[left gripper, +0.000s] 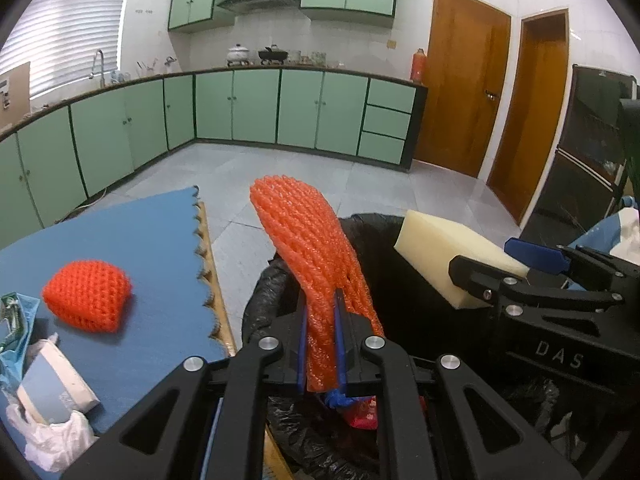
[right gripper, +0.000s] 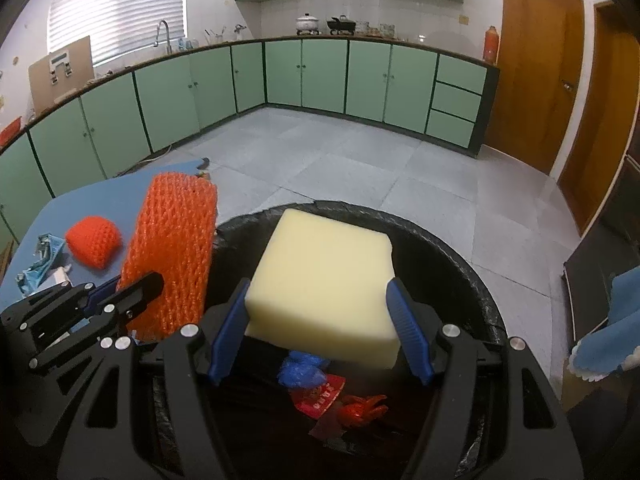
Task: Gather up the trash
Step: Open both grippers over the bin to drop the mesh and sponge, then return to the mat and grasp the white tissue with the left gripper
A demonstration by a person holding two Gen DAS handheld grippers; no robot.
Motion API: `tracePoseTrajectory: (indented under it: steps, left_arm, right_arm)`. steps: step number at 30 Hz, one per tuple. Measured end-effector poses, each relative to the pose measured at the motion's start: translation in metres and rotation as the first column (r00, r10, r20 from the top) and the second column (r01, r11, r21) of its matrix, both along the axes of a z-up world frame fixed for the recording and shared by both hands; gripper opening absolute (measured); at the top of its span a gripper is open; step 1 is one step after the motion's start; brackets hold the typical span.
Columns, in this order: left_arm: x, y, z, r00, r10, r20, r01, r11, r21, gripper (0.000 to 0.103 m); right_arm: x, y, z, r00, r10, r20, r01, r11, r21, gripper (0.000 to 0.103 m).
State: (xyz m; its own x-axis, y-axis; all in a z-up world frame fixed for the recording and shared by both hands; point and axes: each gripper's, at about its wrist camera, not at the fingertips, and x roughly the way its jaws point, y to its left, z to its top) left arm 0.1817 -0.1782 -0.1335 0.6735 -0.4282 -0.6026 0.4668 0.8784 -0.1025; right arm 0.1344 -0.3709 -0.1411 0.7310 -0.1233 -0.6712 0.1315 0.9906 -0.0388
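We find the left gripper (left gripper: 320,336) clamped on the orange foam net (left gripper: 308,240) at the bin (right gripper: 452,264) rim, the right gripper (right gripper: 320,320) clamped on the foam block (right gripper: 324,276) above its mouth. We judge the net, released here, may snag the liner edge or drop outside; another net (left gripper: 86,296) remains on the blue mat (left gripper: 152,232).

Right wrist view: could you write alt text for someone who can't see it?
The right gripper holds a pale yellow foam block in its jaws over a black-lined trash bin. Beside it, the left gripper grips an orange foam net.

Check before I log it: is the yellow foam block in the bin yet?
Not yet: the foam block is clamped in the right gripper, above the black-lined bin.
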Motion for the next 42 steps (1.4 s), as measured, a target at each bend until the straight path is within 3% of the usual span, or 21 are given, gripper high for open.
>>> tracePoseTrajectory:
  steps: [4,8,12,25,31,42]
  left_arm:
    - [0.005,-0.002,-0.007,1.000,-0.015,-0.025,0.015,1.000,0.002,0.015]
    - [0.006,0.003,-0.011,0.999,-0.023,-0.045,0.023,1.000,0.000,0.042]
    - [0.003,0.011,-0.011,0.999,-0.011,-0.042,0.011,1.000,-0.001,0.056]
    - [-0.020,0.091,0.017,0.985,0.165,0.046,-0.165,0.986,0.007,0.061]
    - [-0.037,0.144,0.029,0.959,0.268,0.087,-0.271,0.963,0.019,0.064]
    - [-0.065,0.220,0.015,0.910,0.412,0.058,-0.414,0.909,0.043,0.064]
  right_arm:
    - [0.002,-0.004,-0.004,1.000,-0.020,-0.007,0.019,1.000,-0.019,0.070]
    - [0.002,-0.008,-0.005,0.999,-0.040,-0.005,0.040,0.999,-0.032,0.079]
    - [0.000,-0.006,-0.004,0.999,-0.047,0.011,0.047,0.998,-0.044,0.089]
    - [-0.006,0.036,0.014,0.999,0.014,0.049,-0.015,1.000,0.011,0.091]
    - [-0.008,0.081,0.021,0.993,0.096,0.068,-0.099,0.994,0.042,0.091]
    - [-0.011,0.158,0.012,0.970,0.230,0.077,-0.235,0.970,0.063,0.091]
